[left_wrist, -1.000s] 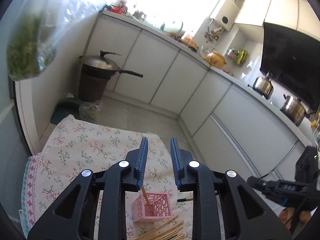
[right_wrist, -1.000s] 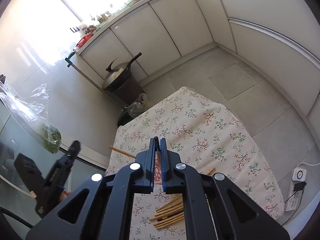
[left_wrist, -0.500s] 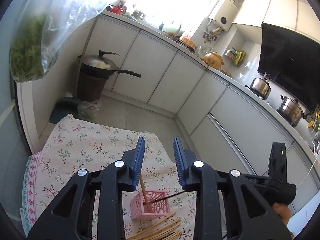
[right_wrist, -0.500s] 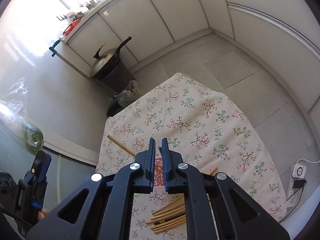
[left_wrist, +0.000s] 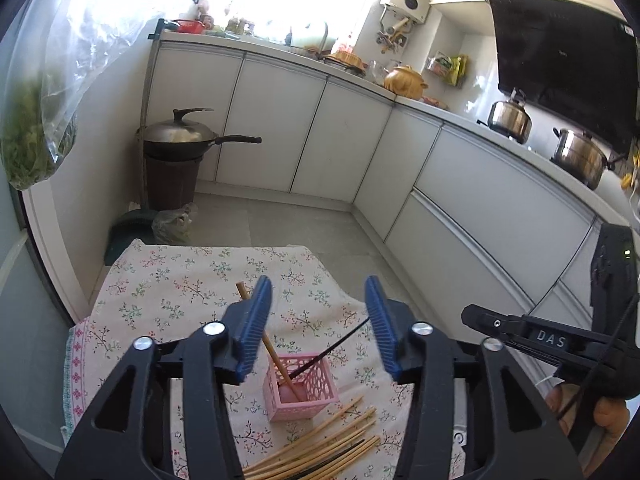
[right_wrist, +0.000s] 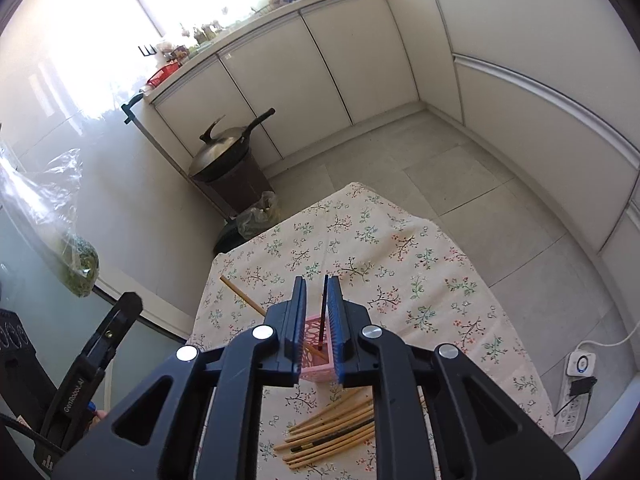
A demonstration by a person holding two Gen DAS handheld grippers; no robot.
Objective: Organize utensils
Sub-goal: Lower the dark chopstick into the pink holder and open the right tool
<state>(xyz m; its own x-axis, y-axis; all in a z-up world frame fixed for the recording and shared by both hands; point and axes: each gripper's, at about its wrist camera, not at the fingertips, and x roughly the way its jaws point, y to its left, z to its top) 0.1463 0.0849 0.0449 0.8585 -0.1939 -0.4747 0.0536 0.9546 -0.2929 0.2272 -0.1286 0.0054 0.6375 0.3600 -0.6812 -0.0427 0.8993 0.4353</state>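
The pink holder [left_wrist: 300, 384] sits low in the middle of the left wrist picture, on the flowery cloth that covers the surface [left_wrist: 168, 280]. Two sticks stand in it now — one light wooden chopstick [left_wrist: 264, 336] that leans to the upper left, and one thin dark chopstick [left_wrist: 332, 346] that leans to the upper right. So two are put away, I think.

The rest are not done yet. A loose pile of chopsticks [left_wrist: 320, 448] lies on the cloth just below the holder, at the bottom of the picture. I count about eight or nine, and at least one is dark, but they overlap, so I cannot be sure.

The left gripper [left_wrist: 320, 320] has its fingers spread wide with nothing between them; they have just been opening. The wooden chopstick goes behind the left finger, not in a pinch.

The right gripper [right_wrist: 317, 320] has its fingers only a little apart — they have just been opening too. The dark chopstick [right_wrist: 323, 312] stands in the thin gap, close to the right finger, and looks let go, with its tip down in the holder [right_wrist: 316, 354].
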